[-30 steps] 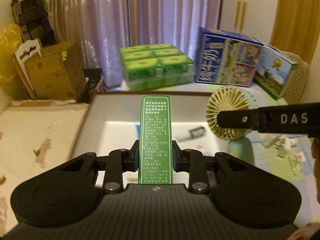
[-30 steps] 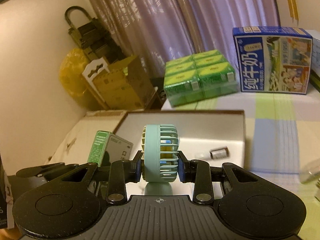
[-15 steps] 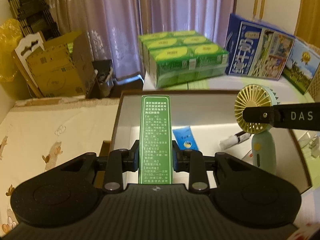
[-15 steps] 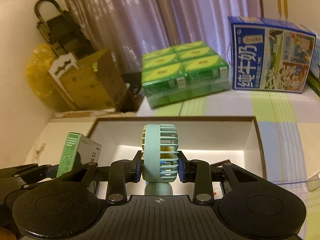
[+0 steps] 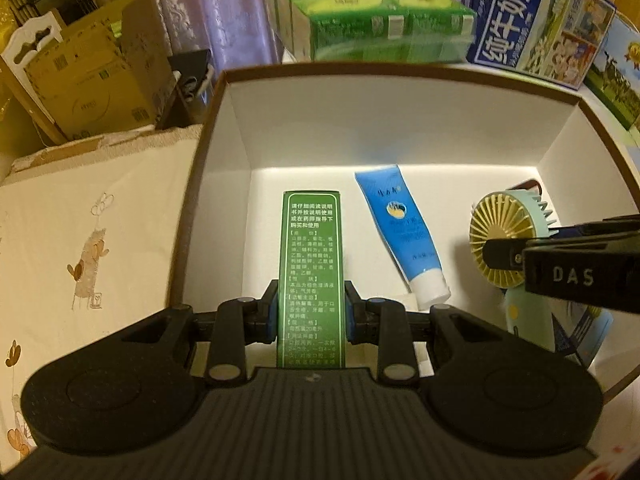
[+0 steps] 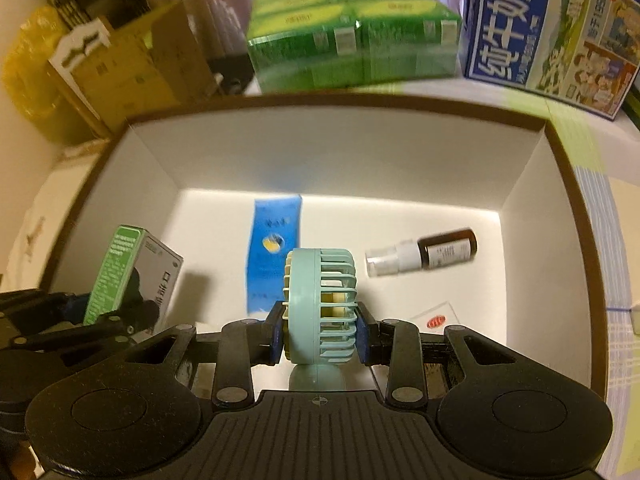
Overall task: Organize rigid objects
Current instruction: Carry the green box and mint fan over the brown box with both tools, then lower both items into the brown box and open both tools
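The white box (image 5: 236,128), brown along its rim, fills both views. At its left, the left gripper (image 5: 311,314) holds the green carton (image 5: 311,264) over the box's floor, jaws clamped on the carton's long sides; whether the carton touches the floor cannot be told. Just right of it a blue tube (image 5: 400,228) lies flat, white cap toward the camera. Further right the right gripper (image 6: 320,336) has its jaws clamped on the head of a mint fan (image 6: 320,304), upright inside the box with its cream front grille turned left. Beyond the fan a brown spray bottle (image 6: 424,258) lies on its side, and a small clear packet (image 6: 436,318) with a red mark sits near the right wall.

Left of the box lies cream cloth (image 5: 80,240) with animal prints. Behind stand a cardboard box (image 5: 100,80), green packs (image 5: 372,20) and a blue milk carton (image 5: 536,28), with purple curtains (image 5: 224,8) beyond.
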`<state>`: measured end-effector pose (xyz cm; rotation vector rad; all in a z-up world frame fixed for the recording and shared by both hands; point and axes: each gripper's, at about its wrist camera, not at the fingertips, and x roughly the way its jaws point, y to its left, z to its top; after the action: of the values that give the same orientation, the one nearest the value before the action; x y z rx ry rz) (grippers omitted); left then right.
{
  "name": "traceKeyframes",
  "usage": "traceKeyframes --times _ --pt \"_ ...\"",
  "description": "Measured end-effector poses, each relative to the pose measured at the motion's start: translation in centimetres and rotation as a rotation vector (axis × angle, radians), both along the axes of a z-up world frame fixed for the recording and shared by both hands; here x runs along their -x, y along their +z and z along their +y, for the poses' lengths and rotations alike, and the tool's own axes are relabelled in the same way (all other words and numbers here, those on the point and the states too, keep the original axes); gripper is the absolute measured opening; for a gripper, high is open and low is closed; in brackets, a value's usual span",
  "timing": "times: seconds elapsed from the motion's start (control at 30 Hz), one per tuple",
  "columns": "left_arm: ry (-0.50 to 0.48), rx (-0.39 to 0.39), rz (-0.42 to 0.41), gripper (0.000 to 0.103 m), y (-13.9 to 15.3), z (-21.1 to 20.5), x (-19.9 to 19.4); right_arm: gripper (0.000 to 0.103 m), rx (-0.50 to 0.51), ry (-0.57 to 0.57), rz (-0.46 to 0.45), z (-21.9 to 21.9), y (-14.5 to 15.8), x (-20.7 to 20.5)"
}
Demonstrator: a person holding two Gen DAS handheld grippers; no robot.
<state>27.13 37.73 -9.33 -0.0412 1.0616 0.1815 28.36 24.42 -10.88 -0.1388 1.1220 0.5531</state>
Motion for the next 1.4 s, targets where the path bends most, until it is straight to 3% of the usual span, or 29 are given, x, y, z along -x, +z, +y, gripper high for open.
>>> traceKeyframes --times 0.1,0.13,0.2,0.23,0.27,0.7,1.4 --pt "-0.008 -0.001 0.025 0.027 -0.6 -0.2 -0.1 0.031 0.029 0.003 0.015 0.4 -0.5 -0.2" --pt "-0.018 -0.001 0.034 0.034 -0.7 -0.3 -0.3 0.032 0.045 0.011 0.022 0.5 -0.6 -0.4" --pt "-0.035 0.002 0.036 0.041 -0.7 -0.5 -0.1 0.044 0.053 0.018 0.012 0.6 -0.5 -0.4" --pt "-0.038 0.005 0.035 0.044 -0.7 -0.6 -0.1 0.058 0.039 0.026 0.01 0.4 -0.3 -0.3" --pt "-0.038 0.012 0.035 0.046 -0.6 -0.6 -0.1 0.062 0.026 0.03 0.009 0.3 -0.1 -0.2" --pt "-0.002 0.078 0.015 0.05 1.0 -0.3 1.5 0.062 -0.003 0.05 -0.006 -1.8 1.4 1.8" --pt "0.004 0.132 -0.143 0.05 7.0 -3.6 7.4 0.068 -0.126 0.048 -0.105 -7.8 6.8 6.2"
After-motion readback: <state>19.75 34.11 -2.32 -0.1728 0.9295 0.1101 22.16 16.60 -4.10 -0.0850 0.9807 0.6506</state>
